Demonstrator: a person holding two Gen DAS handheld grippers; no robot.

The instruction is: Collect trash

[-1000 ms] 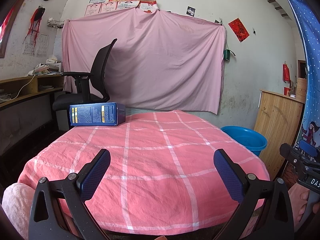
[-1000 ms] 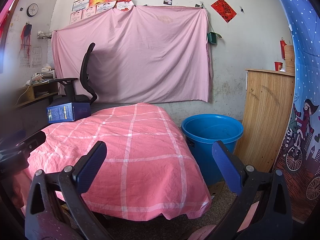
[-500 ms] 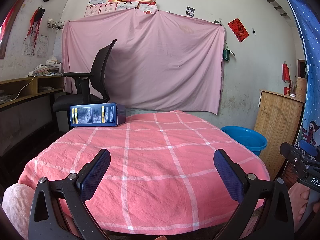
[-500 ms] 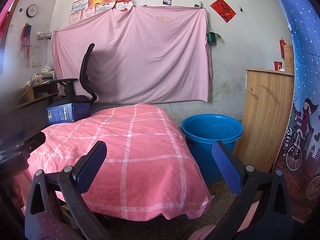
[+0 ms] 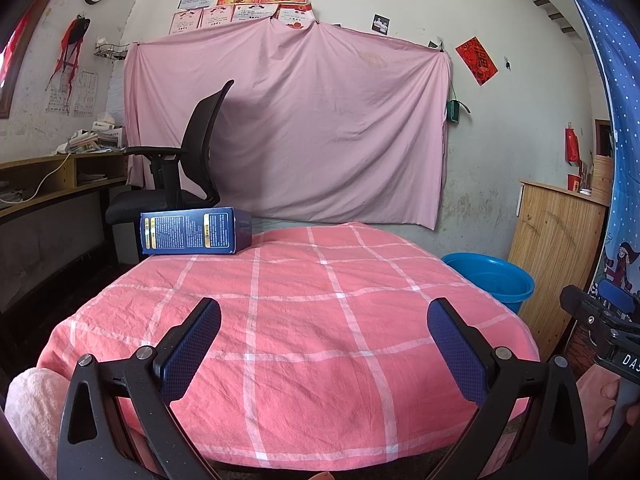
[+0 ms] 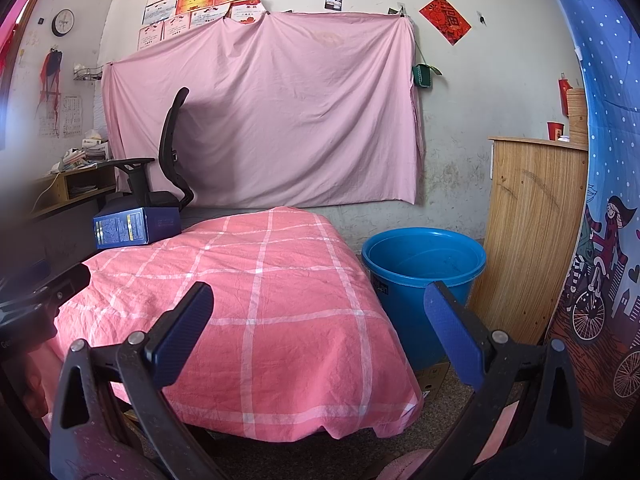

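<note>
Blue box (image 5: 195, 231) lies flat, long axis left-right, far table edge.

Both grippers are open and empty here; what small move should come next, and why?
Probably advance the left gripper toward the blue box at the table's far left corner. It is the only loose item on the pink cloth, the jaws are open, and the blue bucket stands beside the table.

cloth (image 5: 320, 320): pink, white check | box (image 5: 194, 231): navy (yellow accents) | bucket (image 6: 424, 264): blue | sheet (image 5: 320, 128): pale pink
</note>
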